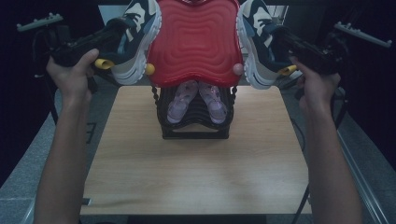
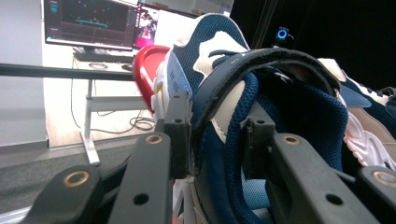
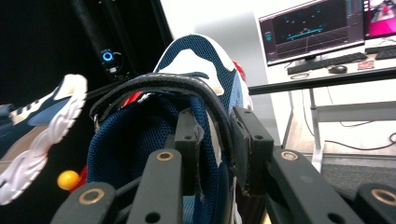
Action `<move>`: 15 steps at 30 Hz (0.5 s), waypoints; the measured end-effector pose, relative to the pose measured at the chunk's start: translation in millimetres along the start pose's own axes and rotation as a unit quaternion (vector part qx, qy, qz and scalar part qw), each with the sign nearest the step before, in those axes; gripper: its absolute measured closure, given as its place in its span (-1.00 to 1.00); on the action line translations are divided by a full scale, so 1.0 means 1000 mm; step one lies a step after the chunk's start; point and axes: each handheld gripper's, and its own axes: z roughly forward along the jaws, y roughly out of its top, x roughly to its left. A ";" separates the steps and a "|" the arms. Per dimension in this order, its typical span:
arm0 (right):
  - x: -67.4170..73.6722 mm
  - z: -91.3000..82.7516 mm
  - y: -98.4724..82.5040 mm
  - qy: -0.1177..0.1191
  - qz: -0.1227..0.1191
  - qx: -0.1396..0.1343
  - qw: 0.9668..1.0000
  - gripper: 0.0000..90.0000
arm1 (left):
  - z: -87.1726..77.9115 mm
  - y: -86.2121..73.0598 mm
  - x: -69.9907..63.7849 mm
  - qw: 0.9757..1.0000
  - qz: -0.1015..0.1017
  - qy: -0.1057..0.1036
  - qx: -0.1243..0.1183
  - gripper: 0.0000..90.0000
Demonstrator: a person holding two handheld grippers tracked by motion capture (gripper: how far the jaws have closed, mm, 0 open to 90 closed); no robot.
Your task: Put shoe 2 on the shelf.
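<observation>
Wood-top table (image 1: 196, 177) on grey floor (image 1: 28, 163); monitors (image 2: 88, 23) on white-legged desk (image 2: 88, 116) at 10 o'clock, white wall behind.

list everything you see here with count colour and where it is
navy and white mesh sneakers: 2, navy, white and light blue; left sneaker held up left of the rack top, right sneaker right of it
red wavy plastic top shelf: 1, red, top of the rack
black tiered shoe rack: 1, black, far middle of the table
small pink translucent sandals: 2, pink, on a lower tier under the red shelf
round knobs: 2, yellow and pink, at the red shelf's front corners
light wooden table: 1, tan
computer monitors: 2, dark screens, on a desk in the background
left gripper: 1, black, clamped on the left sneaker's collar
right gripper: 1, black, clamped on the right sneaker's collar
forearms: 2, entering from the bottom
</observation>
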 end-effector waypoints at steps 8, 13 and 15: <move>0.025 0.028 0.020 0.016 -0.005 0.009 1.000 0.63 | 0.035 0.015 -0.021 1.000 0.006 -0.014 0.011 0.54; 0.040 0.049 0.024 0.017 -0.019 0.018 1.000 0.63 | 0.054 0.017 -0.032 1.000 0.002 -0.017 0.008 0.54; 0.043 0.056 0.025 0.015 -0.021 0.020 0.999 0.63 | 0.060 0.017 -0.034 1.000 -0.001 -0.017 0.009 0.54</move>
